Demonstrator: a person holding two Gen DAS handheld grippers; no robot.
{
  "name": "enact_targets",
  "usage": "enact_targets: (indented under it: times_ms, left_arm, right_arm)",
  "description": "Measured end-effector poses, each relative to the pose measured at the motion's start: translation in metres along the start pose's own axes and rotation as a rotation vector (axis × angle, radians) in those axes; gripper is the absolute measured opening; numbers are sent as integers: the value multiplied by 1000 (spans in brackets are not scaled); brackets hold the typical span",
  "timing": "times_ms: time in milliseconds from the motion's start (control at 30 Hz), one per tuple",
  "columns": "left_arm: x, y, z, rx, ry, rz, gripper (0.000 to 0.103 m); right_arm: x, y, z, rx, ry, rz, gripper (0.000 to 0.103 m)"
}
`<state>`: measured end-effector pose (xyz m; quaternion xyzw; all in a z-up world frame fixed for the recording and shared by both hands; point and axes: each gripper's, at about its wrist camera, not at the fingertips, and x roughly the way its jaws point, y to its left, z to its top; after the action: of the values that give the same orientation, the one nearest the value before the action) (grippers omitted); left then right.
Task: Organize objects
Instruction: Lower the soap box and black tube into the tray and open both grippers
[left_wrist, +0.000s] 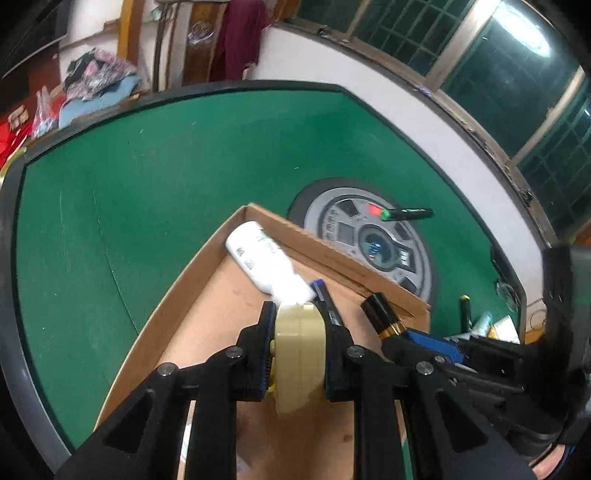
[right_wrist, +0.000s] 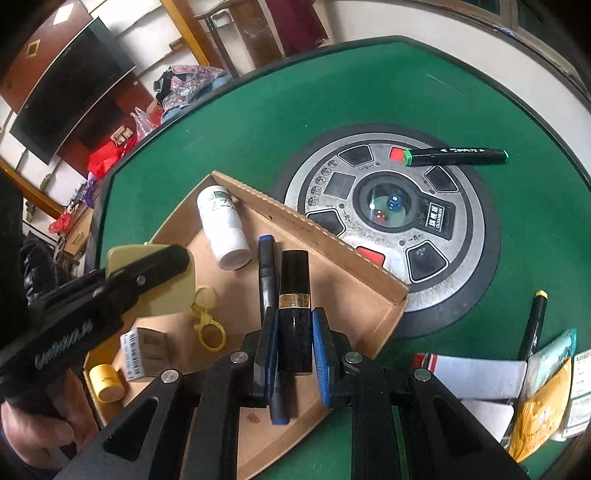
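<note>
The black tube (right_wrist: 293, 314) with a gold band sits between the pads of the right gripper (right_wrist: 294, 356), above the open cardboard box (right_wrist: 369, 306). The left pad touches it; a thin gap shows at the right pad, so whether the grip is firm cannot be told. Directly beneath lies a blue-capped marker (right_wrist: 267, 269) on the box floor.

The left gripper (left_wrist: 298, 345) is clamped on a cream disc (left_wrist: 299, 350) (a yellow ring charm (right_wrist: 210, 332) dangles from it), also over the box.

Hazards:
- A tube set down on the marker can roll toward the white bottle (right_wrist: 223, 225) or the box wall.
- Both grippers work in the same box, close together. A sideways move by either can knock the other's load.
- The dangling charm can snag on the small carton (right_wrist: 146, 349) or the yellow jar (right_wrist: 107, 382) below it.
- A loose hold lets the smooth tube slip out early.

Outside the box, a green-capped marker (right_wrist: 456, 155) lies on the table's centre dial (right_wrist: 476, 236), and a yellow-tipped pen (right_wrist: 533, 325) with packets (right_wrist: 543, 398) waits at the right.
</note>
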<state>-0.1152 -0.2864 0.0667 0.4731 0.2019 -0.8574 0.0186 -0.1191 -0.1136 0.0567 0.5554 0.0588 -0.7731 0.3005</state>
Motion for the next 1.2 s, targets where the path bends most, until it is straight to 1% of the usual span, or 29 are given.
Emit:
enact_targets:
  times_ms: [133,267,367,467,533,600,667,767,867,933,967,1000,1033,1067,1167,1200]
  left_arm:
    - [14,11,4,-62,12,-4,19]
    - [29,14,2,-83,51,1,19]
    - [32,17,2,-90,48,-1,19]
    - [31,18,4,-87,24,1,20]
    - [31,19,6,-81,22,14,26]
    - [29,20,7,-78,3,27,50]
    - [24,21,6,-75,-22,29,57]
    - [18,21,4,-74,-31,39,58]
    - [6,14,-6,-49,-49,31,60]
    - [3,5,-19,-15,-32,26,60]
    - [3,1,-24,-10,-31,14,60]
    - [3,-5,-33,0,-27,-16,60]
    - [4,-11,-39,16,-12,-31,60]
    - [6,-18,-48,41,6,-28,60]
    - [10,-32,-74,106,57,-20,60]
    - [8,-38,-83,142,49,2,60]
  right_arm:
    - [9,-2,1,0,1,-16,19]
    - [17,-4,1,10,15,-21,19]
    - [21,-4,1,4,19,-22,19]
    - [23,-2,1,-4,16,-21,19]
    - [23,-1,2,-15,23,-18,20]
    - [25,-3,3,-8,38,-11,20]
    - [22,-8,3,2,45,14,21]
    - [10,-14,1,3,37,36,21]
    - [-13,-23,-4,12,3,78,21]
    - [-30,-33,-6,19,-20,99,21]
    - [-36,-38,-5,21,-30,100,21]
    - [-42,-43,-2,23,-37,102,21]
    - [-48,-48,2,22,-45,101,21]
    - [-55,-57,8,17,-54,90,21]
    - [-65,-86,41,22,-78,22,21]
    - [-65,-97,49,24,-71,4,21]
